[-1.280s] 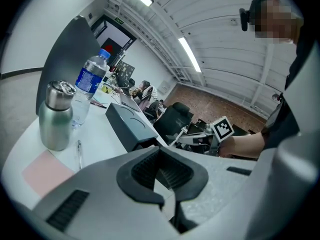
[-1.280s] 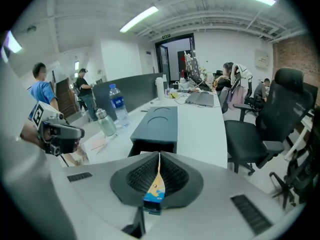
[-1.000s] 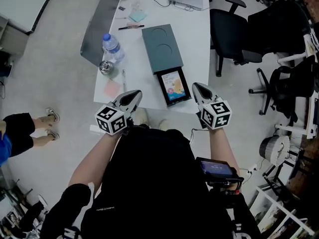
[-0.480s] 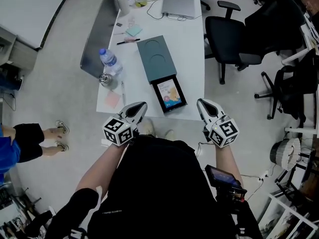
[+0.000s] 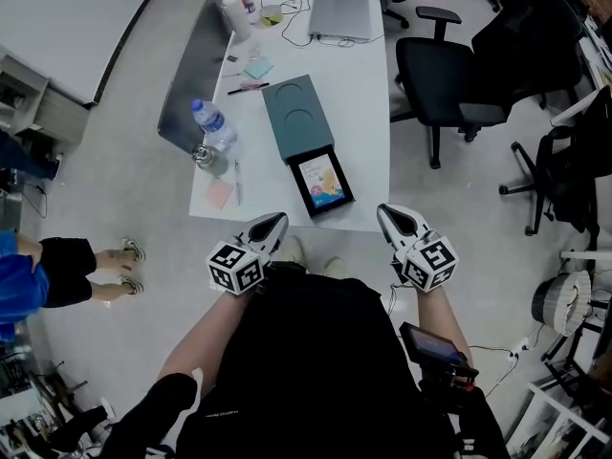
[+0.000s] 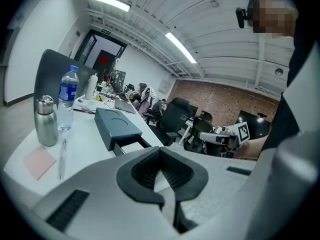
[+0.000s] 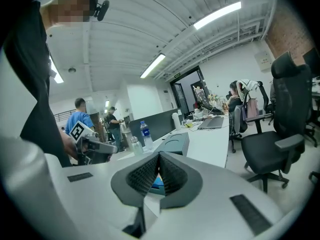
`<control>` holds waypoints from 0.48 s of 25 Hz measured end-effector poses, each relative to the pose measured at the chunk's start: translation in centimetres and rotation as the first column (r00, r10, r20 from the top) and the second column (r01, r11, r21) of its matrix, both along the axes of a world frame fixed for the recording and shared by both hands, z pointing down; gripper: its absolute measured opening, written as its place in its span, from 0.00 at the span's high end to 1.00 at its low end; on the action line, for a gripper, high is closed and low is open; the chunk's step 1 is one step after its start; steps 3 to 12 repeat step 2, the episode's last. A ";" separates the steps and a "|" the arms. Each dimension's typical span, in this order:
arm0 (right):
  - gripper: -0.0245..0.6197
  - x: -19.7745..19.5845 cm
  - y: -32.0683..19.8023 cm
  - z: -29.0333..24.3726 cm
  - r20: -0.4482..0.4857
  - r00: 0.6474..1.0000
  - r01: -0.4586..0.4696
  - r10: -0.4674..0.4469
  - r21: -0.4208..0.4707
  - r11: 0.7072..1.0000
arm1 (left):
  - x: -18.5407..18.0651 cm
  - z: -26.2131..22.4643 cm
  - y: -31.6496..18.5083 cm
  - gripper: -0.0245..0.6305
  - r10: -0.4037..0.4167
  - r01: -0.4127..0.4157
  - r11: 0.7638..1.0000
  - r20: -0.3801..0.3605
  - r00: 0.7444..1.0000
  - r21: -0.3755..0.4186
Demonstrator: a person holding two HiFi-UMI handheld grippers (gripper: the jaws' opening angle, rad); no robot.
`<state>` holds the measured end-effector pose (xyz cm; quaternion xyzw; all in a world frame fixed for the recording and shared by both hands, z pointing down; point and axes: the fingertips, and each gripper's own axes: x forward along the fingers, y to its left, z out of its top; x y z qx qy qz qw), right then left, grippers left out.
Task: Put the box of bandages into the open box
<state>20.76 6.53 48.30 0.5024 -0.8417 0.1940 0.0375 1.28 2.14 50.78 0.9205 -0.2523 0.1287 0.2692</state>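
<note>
A grey-green box (image 5: 298,118) lies on the white table (image 5: 368,113), its black drawer pulled out toward me. The colourful box of bandages (image 5: 323,178) lies flat inside that drawer. Both grippers hang close to my body, short of the table's near edge. My left gripper (image 5: 277,220) is shut with nothing in it and points at the table's front left. My right gripper (image 5: 385,212) is shut and empty too, off the front right corner. The left gripper view shows the grey-green box (image 6: 117,126) beyond its shut jaws; the right gripper view shows it (image 7: 175,143) past the closed tips.
A water bottle (image 5: 212,127), a metal flask (image 5: 204,154), a pen (image 5: 237,182) and a pink note (image 5: 218,194) sit on the table's left side. A laptop (image 5: 339,12) lies at the far end. A black office chair (image 5: 445,75) stands right; a person (image 5: 57,271) stands left.
Both grippers have drawn back from the table's near edge toward my body, and the table now looks farther away. The jaws stayed shut and the bandage box has not moved.
</note>
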 end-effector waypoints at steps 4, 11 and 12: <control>0.92 0.3 0.5 0.2 0.004 1.000 0.005 -0.005 -0.003 1.000 | 0.0 0.2 0.8 0.95 -0.012 0.013 1.000 0.008 1.000 -0.006; 0.92 0.3 0.5 0.2 0.004 1.000 0.005 -0.005 -0.003 1.000 | 0.0 0.2 0.8 0.95 -0.012 0.013 1.000 0.008 1.000 -0.006; 0.92 0.3 0.5 0.2 0.004 1.000 0.005 -0.005 -0.003 1.000 | 0.0 0.2 0.8 0.95 -0.012 0.013 1.000 0.008 1.000 -0.006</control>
